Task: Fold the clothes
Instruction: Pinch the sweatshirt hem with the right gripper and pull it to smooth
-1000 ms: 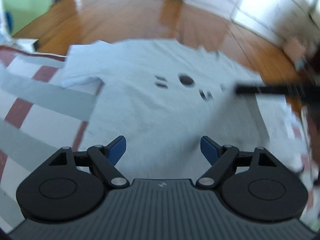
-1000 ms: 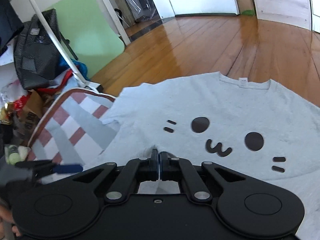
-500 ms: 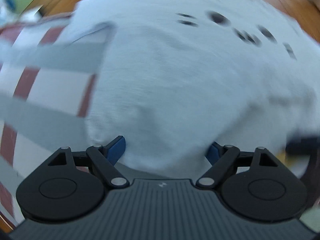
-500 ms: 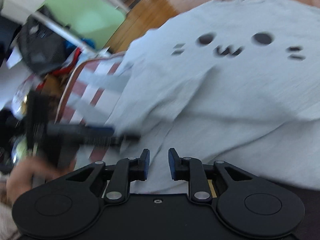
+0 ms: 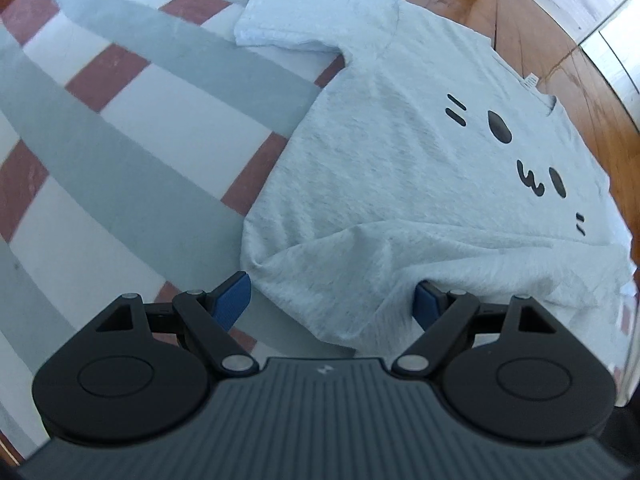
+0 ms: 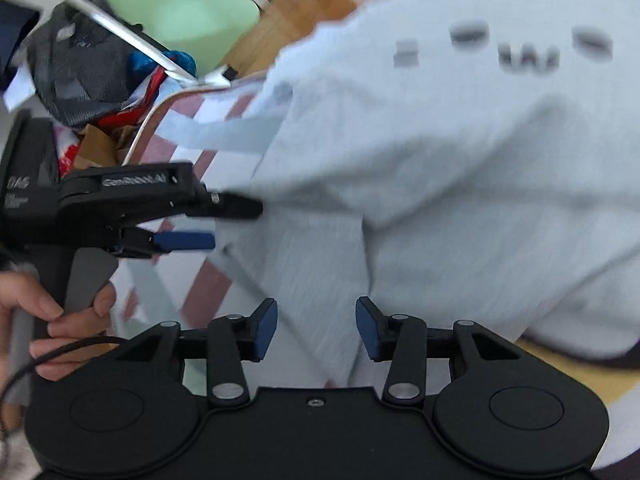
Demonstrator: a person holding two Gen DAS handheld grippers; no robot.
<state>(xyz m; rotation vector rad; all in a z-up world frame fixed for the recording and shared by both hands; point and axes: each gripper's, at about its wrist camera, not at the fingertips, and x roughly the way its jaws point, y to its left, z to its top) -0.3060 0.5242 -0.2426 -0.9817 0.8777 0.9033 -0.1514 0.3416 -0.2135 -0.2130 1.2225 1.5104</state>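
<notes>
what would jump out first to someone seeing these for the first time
A pale grey t-shirt with a black cartoon face lies on a red, grey and white checked cloth, its near hem rumpled between the open left tongs. In the blurred right view, the right tongs gape open above the hem.

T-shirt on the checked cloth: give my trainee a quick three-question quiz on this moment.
1. True or false: the right claw is shut on the T-shirt.
2. Which part of the shirt lies nearest the open left claw: A collar, B sleeve, C rumpled bottom hem?
3. What does the shirt lie on?

Key: 1 false, its jaws stand open. 2 C. 3 a checked cloth of grey, white and red, with the collar end over the wooden floor.
</notes>
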